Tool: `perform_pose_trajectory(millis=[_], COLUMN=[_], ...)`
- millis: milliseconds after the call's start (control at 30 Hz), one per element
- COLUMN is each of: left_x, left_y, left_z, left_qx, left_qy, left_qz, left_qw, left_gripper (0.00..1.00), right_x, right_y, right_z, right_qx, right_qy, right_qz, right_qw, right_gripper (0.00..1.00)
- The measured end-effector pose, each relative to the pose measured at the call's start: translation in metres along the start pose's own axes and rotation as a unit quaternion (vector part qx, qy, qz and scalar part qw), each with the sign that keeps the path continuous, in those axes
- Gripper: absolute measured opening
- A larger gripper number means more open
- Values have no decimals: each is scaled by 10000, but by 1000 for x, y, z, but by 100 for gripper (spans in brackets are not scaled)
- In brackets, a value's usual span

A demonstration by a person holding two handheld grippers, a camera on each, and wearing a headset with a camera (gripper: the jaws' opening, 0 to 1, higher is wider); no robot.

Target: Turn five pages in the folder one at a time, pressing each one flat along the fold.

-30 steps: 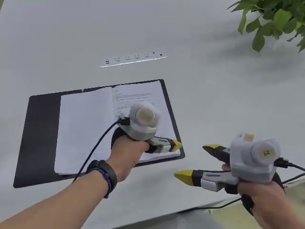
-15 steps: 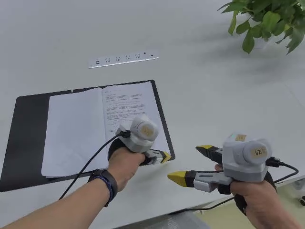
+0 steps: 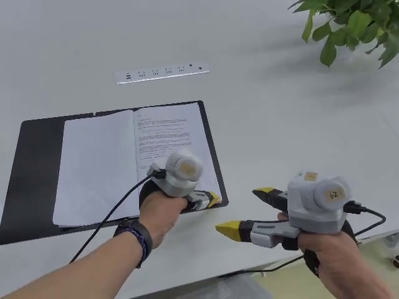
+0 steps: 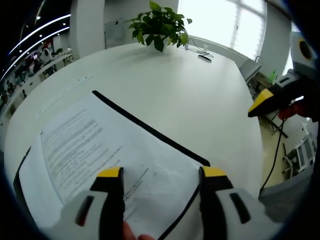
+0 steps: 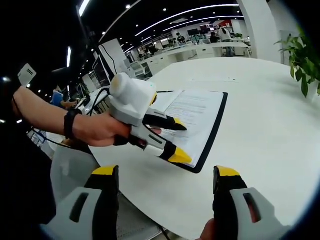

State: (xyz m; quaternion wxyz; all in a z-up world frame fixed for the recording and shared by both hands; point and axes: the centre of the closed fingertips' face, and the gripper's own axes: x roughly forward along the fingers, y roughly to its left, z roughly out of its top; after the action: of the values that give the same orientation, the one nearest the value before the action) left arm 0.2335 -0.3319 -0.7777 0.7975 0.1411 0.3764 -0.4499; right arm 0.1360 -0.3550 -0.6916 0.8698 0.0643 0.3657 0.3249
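An open black folder [image 3: 34, 180] lies on the white table with a blank left page [image 3: 93, 165] and a printed right page [image 3: 165, 140]. My left gripper [image 3: 211, 200] is open, its yellow-tipped jaws hovering over the right page's near corner by the folder's black edge [image 4: 150, 131]. In the left gripper view the printed page [image 4: 85, 145] lies between and beyond the jaws of the left gripper [image 4: 162, 172]. My right gripper [image 3: 245, 210] is open and holds nothing, off the folder to its right. The right gripper view shows the right gripper [image 5: 166, 171], the left gripper [image 5: 180, 141] and the folder [image 5: 212, 130].
A white power strip [image 3: 161, 73] lies beyond the folder. A leafy plant [image 3: 355, 28] stands at the far right of the table. Cables trail from both grippers toward the table's near edge [image 3: 187, 283]. Bare table [image 3: 299, 124] stretches right of the folder.
The head view has shifted a little. My left gripper has crept slightly toward the page's near right corner. The right gripper has held its place and stayed open.
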Motion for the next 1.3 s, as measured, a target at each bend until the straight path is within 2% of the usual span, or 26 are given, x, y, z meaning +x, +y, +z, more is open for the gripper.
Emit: perform_pose_trajectory(millis=[100, 133, 167, 267, 500, 633, 900, 1067, 1300], left_x=[1, 1, 1, 3, 8, 9, 8, 6, 5], left_y=[2, 2, -2, -3, -3, -4, 0, 7, 9], left_z=[-2, -1, 1, 1, 1, -2, -2, -1, -1], left_qx=[162, 85, -122, -106, -83, 103, 170, 83, 56], left_qy=[36, 24, -5, -2, -44, -27, -39, -51, -87], left_qz=[41, 22, -54, -10, 308, 485, 471, 456, 391], left_qw=[9999, 10000, 9999, 9999, 9995, 9988, 9987, 9989, 9992], left_gripper=[58, 59, 61, 65, 65, 65, 64, 57, 53], right_x=[1, 1, 2, 2, 2, 0, -2, -1, 1], right_y=[0, 0, 0, 1, 0, -1, -7, -7, -6], right_z=[1, 1, 1, -1, -6, -7, -11, -11, -11], right_qx=[10, 15, 19, 44, 93, 148, 282, 291, 315], right_qy=[-23, -29, -31, -35, 22, -9, -68, -81, -81], right_qz=[17, 17, 17, 27, 22, 11, -46, -46, -23], right_qw=[10000, 10000, 10000, 10000, 10000, 9999, 9996, 9995, 9995], right_gripper=[76, 76, 76, 76, 76, 76, 74, 74, 73])
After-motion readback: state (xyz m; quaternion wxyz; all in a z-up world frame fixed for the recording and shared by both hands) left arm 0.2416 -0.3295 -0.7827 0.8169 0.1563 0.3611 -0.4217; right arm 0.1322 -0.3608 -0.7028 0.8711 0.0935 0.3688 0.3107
